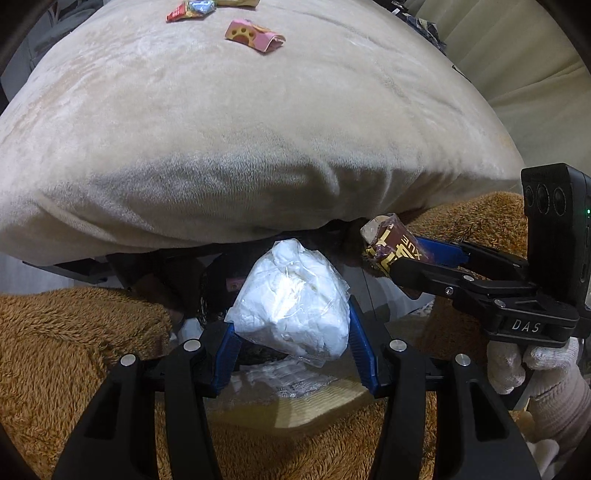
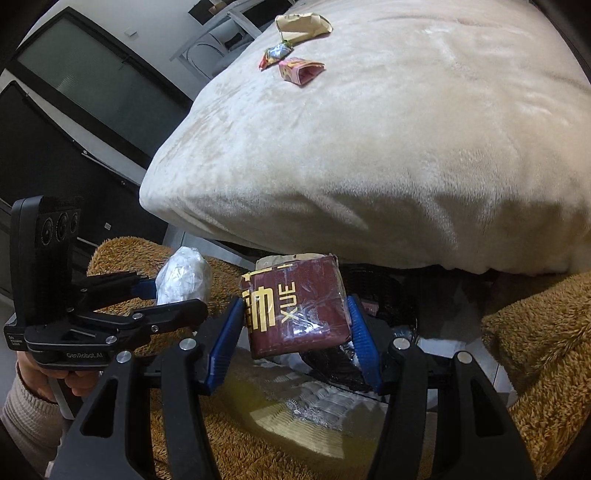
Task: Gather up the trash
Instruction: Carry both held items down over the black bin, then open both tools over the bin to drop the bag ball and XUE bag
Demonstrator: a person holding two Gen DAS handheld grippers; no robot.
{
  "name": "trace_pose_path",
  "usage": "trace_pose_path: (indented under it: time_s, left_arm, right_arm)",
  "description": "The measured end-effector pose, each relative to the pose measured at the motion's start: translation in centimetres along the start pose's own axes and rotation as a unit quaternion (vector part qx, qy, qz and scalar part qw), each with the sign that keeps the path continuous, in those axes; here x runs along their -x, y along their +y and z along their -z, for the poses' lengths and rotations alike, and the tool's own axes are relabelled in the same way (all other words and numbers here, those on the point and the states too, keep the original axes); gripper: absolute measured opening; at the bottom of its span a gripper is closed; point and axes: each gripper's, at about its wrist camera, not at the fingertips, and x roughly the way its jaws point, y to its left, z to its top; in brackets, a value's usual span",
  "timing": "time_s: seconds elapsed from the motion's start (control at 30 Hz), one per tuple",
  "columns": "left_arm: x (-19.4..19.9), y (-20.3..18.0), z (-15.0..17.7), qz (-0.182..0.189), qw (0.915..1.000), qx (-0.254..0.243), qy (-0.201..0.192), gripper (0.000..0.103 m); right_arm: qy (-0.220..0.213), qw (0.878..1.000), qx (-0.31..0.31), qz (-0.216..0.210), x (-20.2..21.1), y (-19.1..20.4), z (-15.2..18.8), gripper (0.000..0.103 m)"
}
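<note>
My left gripper (image 1: 293, 321) is shut on a white crumpled wad in clear plastic (image 1: 291, 302); it also shows in the right wrist view (image 2: 183, 277). My right gripper (image 2: 295, 325) is shut on a maroon packet with gold lettering (image 2: 299, 302), seen at the right in the left wrist view (image 1: 391, 245). Both are held above a gap in the brown fleece (image 1: 74, 354) where a container with a dark liner (image 2: 340, 365) and crumpled wrappers sits. More wrappers lie far off on the beige cushion (image 1: 240, 129): a pink one (image 1: 255, 35), a red-blue one (image 1: 190, 9) and a tan one (image 2: 303, 24).
The big beige cushion overhangs the gap right behind both grippers. Brown fleece lies on both sides (image 2: 535, 332). Dark cabinets with glass (image 2: 74, 110) stand at the left in the right wrist view.
</note>
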Motion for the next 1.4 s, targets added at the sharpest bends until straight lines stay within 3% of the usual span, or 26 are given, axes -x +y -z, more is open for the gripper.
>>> trace_pose_path:
  time_s: [0.4, 0.63, 0.73, 0.77, 0.8, 1.17, 1.4]
  left_arm:
    - [-3.9, 0.8, -0.1, -0.017, 0.9967, 0.015, 0.078, 0.052]
    - [-6.0, 0.2, -0.2, -0.026, 0.9924, 0.012, 0.119, 0.052]
    - [-6.4, 0.1, -0.1, -0.030, 0.9911, 0.008, 0.130, 0.059]
    - [-6.6, 0.0, 0.0, -0.038, 0.9912, 0.004, 0.127, 0.069]
    - [-6.5, 0.1, 0.0, -0.045, 0.9915, 0.003, 0.122, 0.072]
    - [-4.3, 1.0, -0.4, -0.037, 0.9946, 0.022, 0.094, 0.072]
    - [-1.0, 0.6, -1.3, -0.043, 0.9977, -0.011, 0.051, 0.072]
  right_arm:
    - [0.071, 0.996, -0.057, 0.012, -4.1, -2.1, -0.2, 0.057]
    - [0.089, 0.993, -0.074, 0.006, -5.7, -2.4, -0.3, 0.057]
    - [0.082, 0.993, -0.085, -0.002, -5.6, -2.8, -0.3, 0.059]
    - [0.079, 0.993, -0.089, -0.002, -5.6, -3.0, -0.3, 0.068]
    - [0.076, 0.993, -0.092, -0.003, -5.5, -3.2, -0.4, 0.072]
    - [0.062, 0.994, -0.087, -0.015, -4.5, -3.1, -0.4, 0.072]
    - [0.045, 0.997, -0.061, -0.026, -3.5, -2.1, -0.6, 0.072]
